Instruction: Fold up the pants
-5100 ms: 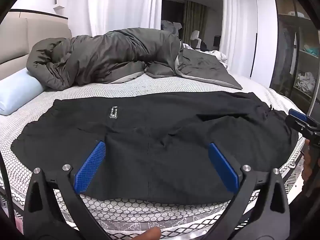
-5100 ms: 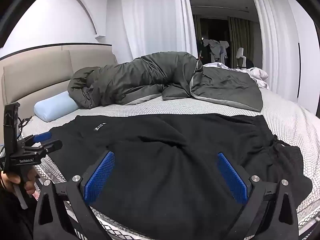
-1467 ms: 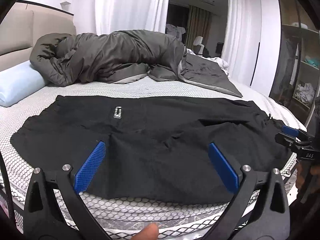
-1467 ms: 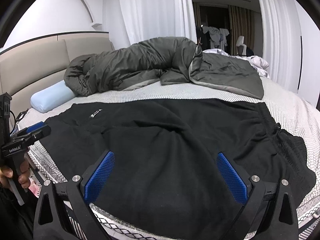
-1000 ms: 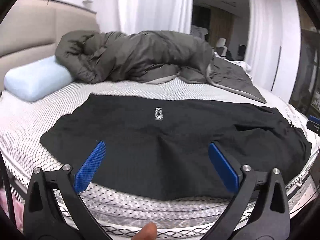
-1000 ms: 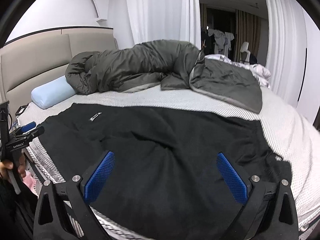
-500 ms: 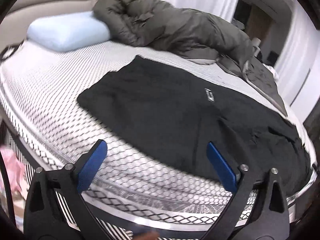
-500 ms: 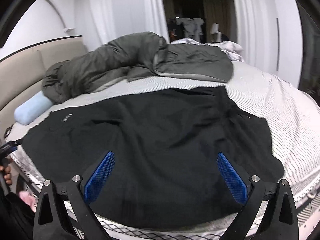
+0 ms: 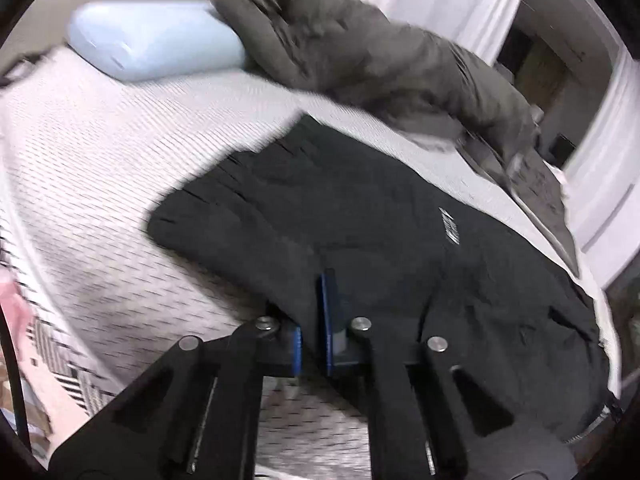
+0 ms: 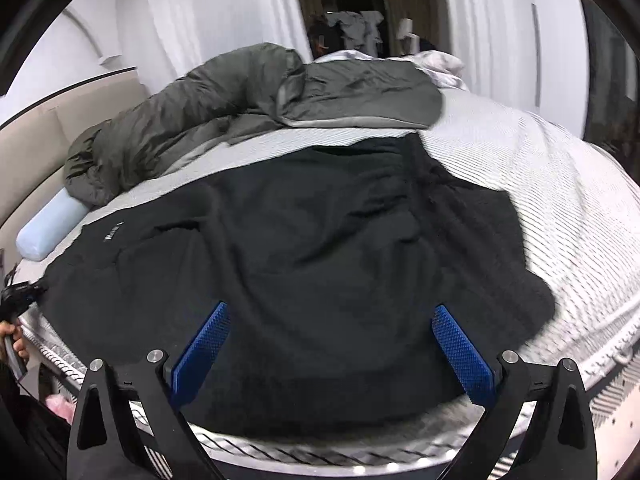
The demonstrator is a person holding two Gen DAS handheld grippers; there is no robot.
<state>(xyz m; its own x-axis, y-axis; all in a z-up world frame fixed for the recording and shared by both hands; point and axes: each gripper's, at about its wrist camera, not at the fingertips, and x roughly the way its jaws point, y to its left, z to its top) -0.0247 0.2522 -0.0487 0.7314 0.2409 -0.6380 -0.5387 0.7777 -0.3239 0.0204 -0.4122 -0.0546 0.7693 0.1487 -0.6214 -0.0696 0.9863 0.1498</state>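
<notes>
Left gripper (image 9: 316,300) fingers just closed, clamping pants (image 9: 400,248) edge; right gripper (image 10: 332,344) fingers apart; label (image 9: 450,226) unreadable.

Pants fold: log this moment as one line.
step: first grasp | left gripper: just shut on pants near edge | right gripper: open over pants | bed

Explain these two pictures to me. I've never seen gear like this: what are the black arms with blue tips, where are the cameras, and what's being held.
No robot here: a person holds a two-finger gripper in each hand, a camera on each looking along its blue pads. In the left view the left gripper has just been closing and is shut on the near edge of the black pants, spread on the bed. In the right view the right gripper is open over the pants, holding nothing. Behind lie a grey duvet and a blue pillow.
</notes>
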